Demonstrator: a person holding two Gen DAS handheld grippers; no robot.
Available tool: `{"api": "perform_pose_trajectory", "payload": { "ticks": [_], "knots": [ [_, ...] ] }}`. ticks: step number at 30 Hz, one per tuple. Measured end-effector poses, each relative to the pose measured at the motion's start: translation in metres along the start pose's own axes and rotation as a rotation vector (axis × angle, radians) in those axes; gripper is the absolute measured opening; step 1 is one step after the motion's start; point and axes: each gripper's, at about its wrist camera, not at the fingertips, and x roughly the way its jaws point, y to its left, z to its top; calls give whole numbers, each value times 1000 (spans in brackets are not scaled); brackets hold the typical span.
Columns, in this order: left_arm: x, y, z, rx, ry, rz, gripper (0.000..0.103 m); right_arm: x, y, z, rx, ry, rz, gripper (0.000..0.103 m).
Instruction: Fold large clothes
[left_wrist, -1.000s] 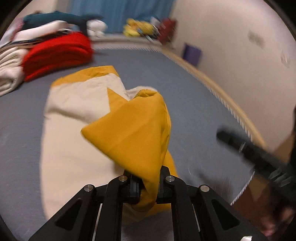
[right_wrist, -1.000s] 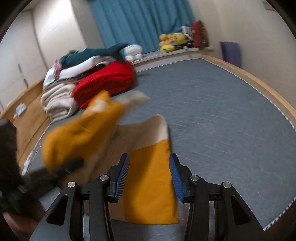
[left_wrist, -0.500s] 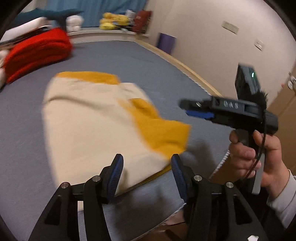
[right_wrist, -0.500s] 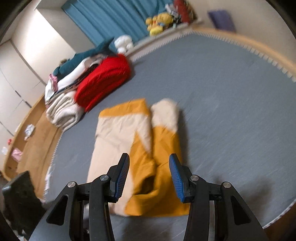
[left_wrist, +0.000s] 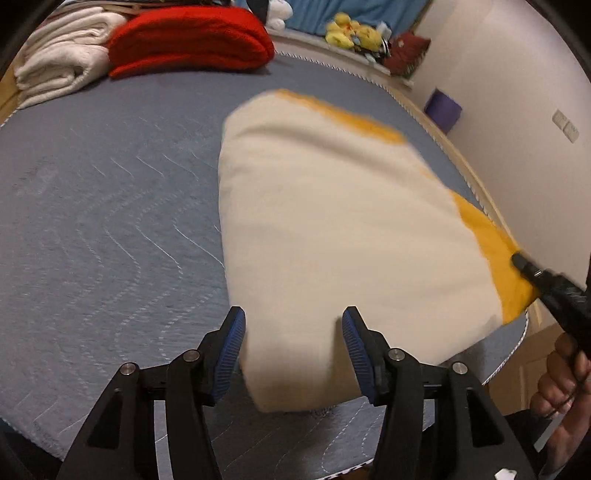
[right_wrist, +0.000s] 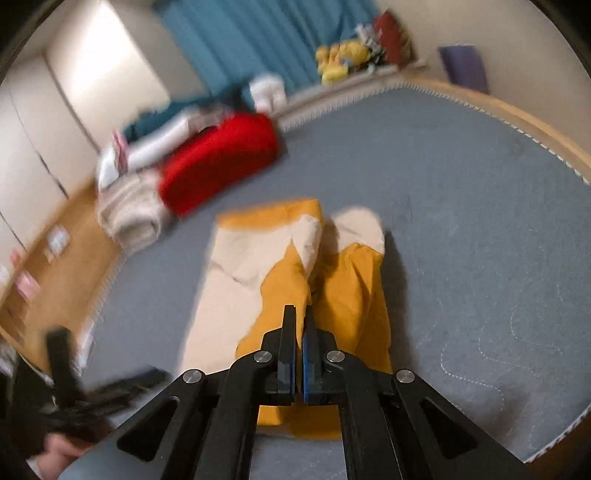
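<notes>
The right gripper (right_wrist: 303, 317) is pinching the yellow edge of the cream garment (left_wrist: 332, 229) lying on the grey mat (left_wrist: 110, 221); the left gripper (left_wrist: 291, 332) is gaping, straddling the near corner. Best clamp there, then lift both ends evenly.

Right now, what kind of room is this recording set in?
Probably a bedroom: a wide grey quilted mattress in a wooden frame, stacked folded blankets, soft toys on a ledge under a blue curtain.
</notes>
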Motion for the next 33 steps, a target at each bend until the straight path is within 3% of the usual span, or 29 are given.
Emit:
{"api": "perform_pose_trajectory", "payload": {
  "ticks": [2, 5, 7, 10, 12, 16, 18, 20, 23, 25, 27, 28, 30, 32, 33],
  "knots": [
    [19, 6, -10, 8, 60, -6, 54, 19, -24, -11, 29, 86, -162, 2],
    [21, 4, -15, -3, 77, -14, 54, 65, -74, -38, 183, 292, -254, 2],
    [17, 1, -14, 19, 70, -21, 53, 71, -74, -40, 156, 300, -265, 2],
    [35, -6, -38, 152, 119, 57, 53, 74, -64, -36, 66, 278, -285, 2],
    [45, -10, -46, 209, 140, 96, 54, 88, -69, -42, 67, 331, -308, 2],
    [15, -5, -40, 131, 107, 31, 49, 92, -69, -44, 95, 357, -322, 3],
    [-6, 2, -45, 119, 26, 31, 40, 82, -66, -39, 101, 320, -321, 7],
    [-1, 10, -52, 122, 33, 60, 8, 69, -64, -38, 103, 271, -324, 14],
    [9, 21, -67, 115, 59, 117, 8, 69, -70, -46, 97, 279, -341, 22],
    [-2, 18, -66, 88, 73, 111, 8, 78, -79, -62, 83, 360, -380, 23],
    [-25, 17, -61, 55, 61, 88, 8, 73, -85, -70, 63, 384, -441, 23],
    [-36, 15, -60, 65, 44, 101, 10, 69, -84, -70, 53, 377, -471, 23],
    [-59, 9, -61, 83, 0, 148, 29, 41, -78, -63, 41, 302, -514, 23],
    [-87, -2, -70, 85, -61, 176, 76, 12, -65, -53, 9, 211, -521, 23],
    [-100, -6, -75, 84, -97, 186, 82, -5, -53, -50, -31, 157, -520, 26]
  ]
}}
